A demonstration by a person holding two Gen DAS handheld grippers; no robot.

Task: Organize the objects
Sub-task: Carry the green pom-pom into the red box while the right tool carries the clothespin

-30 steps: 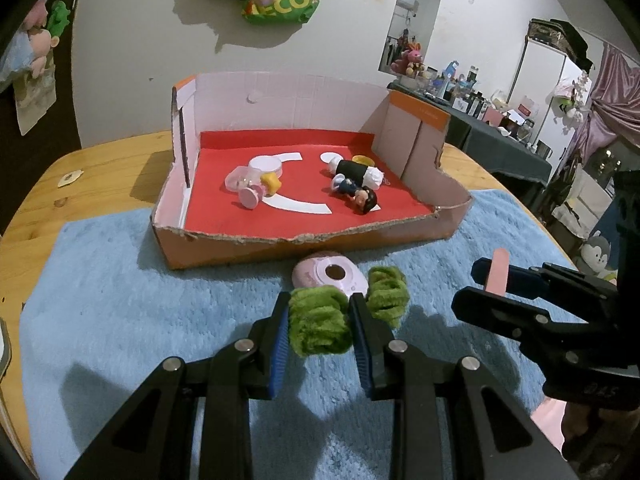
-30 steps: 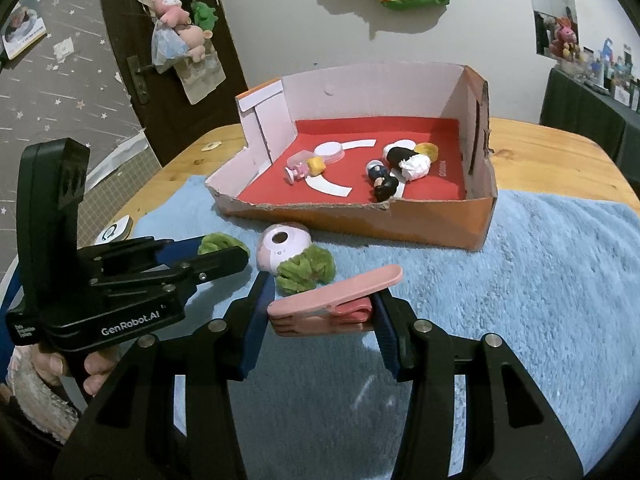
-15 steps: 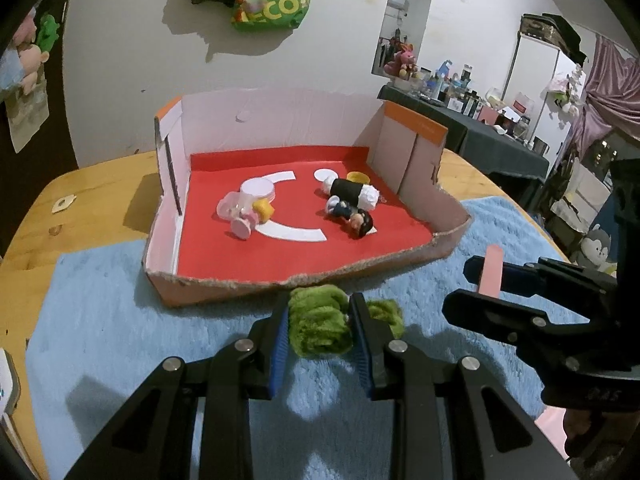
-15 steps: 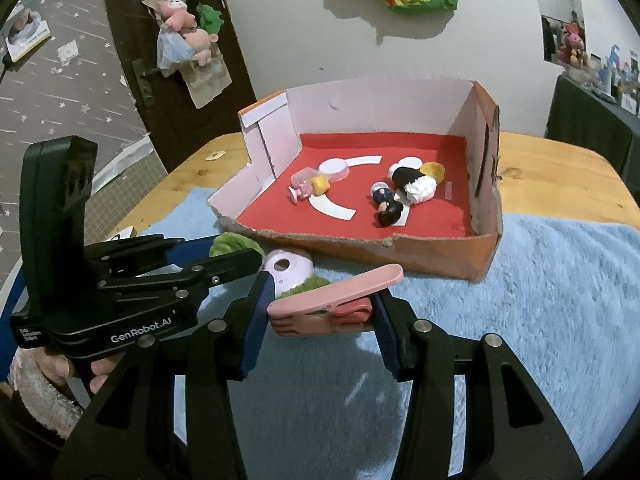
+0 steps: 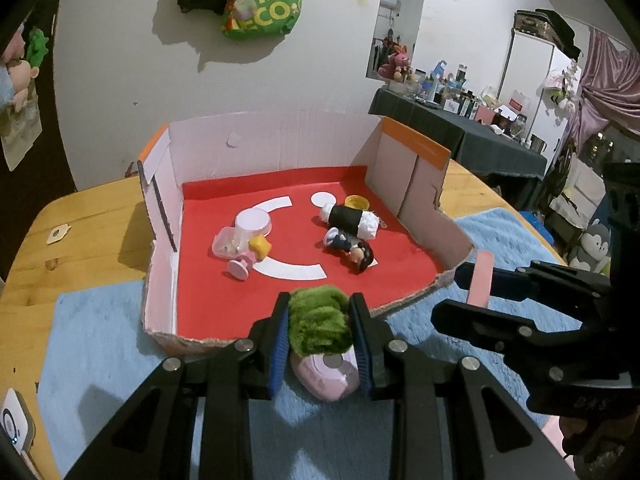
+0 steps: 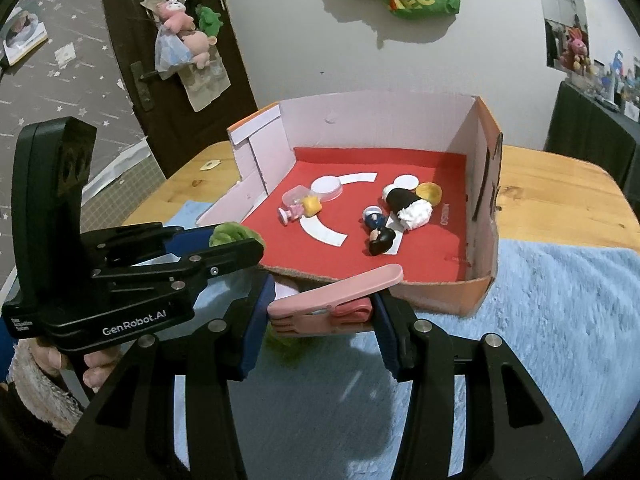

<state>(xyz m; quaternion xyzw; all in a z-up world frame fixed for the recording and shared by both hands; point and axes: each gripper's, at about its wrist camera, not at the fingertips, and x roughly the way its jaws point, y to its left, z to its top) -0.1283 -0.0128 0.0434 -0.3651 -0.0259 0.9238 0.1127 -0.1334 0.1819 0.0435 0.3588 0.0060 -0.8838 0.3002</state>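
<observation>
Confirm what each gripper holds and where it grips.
Left gripper: green fuzzy item, pinched across its sides. Right gripper: pink clip, clamped end to end.

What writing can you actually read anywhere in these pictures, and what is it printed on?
"GenRobot.AI": white letters on the side of the left gripper.
"MEC" above "ECO": yellow letters, partly cut off, on the green bag hanging on the wall.
Small white print at the rear end of the left gripper: too small to read.
Embossed marks on the right gripper: too faint to read.
Faint print on the red floor of the cardboard box: blurred.
</observation>
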